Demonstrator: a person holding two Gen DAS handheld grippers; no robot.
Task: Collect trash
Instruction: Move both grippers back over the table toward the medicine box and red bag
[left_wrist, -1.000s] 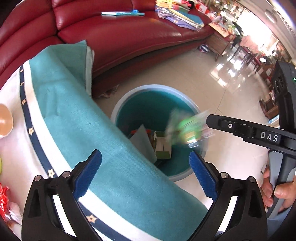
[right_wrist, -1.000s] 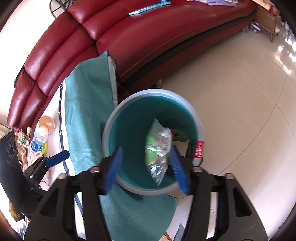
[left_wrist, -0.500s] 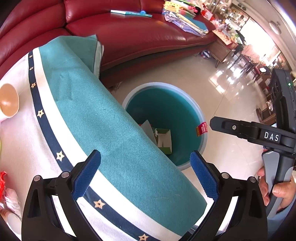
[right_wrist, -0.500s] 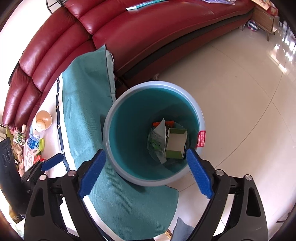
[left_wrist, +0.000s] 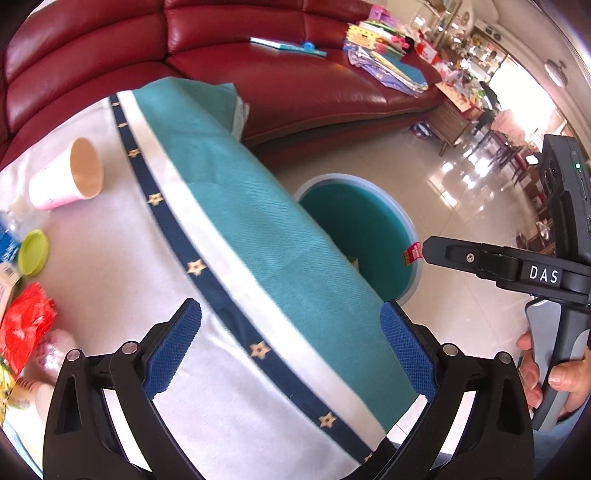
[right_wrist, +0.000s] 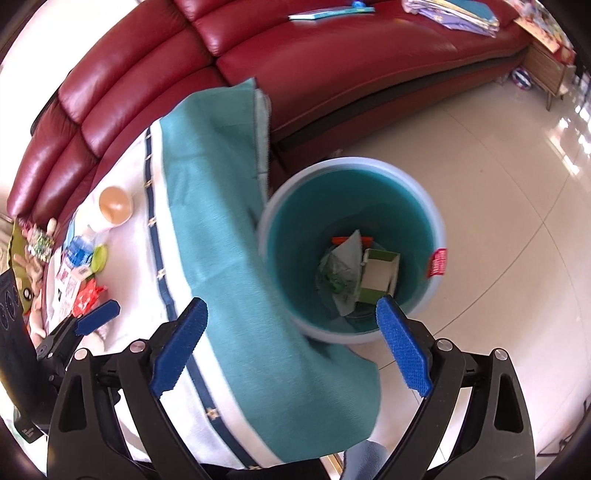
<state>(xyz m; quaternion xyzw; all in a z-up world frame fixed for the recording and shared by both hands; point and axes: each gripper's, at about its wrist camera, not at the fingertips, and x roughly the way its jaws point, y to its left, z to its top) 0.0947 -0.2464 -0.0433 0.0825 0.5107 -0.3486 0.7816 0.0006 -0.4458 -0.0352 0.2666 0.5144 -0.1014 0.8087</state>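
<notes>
The teal trash bin (right_wrist: 424, 206) stands on the floor beside the table. In it lie a green-and-white box (right_wrist: 380, 273), a clear green wrapper (right_wrist: 334, 278) and grey paper. My right gripper (right_wrist: 290, 321) hangs open and empty over the tablecloth's edge and the bin's near rim. Over the cloth, my left gripper (left_wrist: 290, 332) is open with nothing between its fingers. On the table lie a tipped paper cup (left_wrist: 70, 177), a green lid (left_wrist: 33, 253) and a red wrapper (left_wrist: 26, 325). A water bottle (right_wrist: 79, 247) lies next to them.
A teal and white tablecloth (left_wrist: 258, 229) with a navy star stripe drapes over the table edge next to the bin. A red leather sofa (left_wrist: 295, 81) holding books and papers runs behind. Glossy tiled floor (right_wrist: 498, 166) spreads to the right. A person's hand (left_wrist: 565, 376) grips the right gripper's handle.
The green wrapper dropped from my right gripper into the bin and its jaws spread wide. Both grippers have drifted from over the bin toward the table, bringing the cup and trash into view.
</notes>
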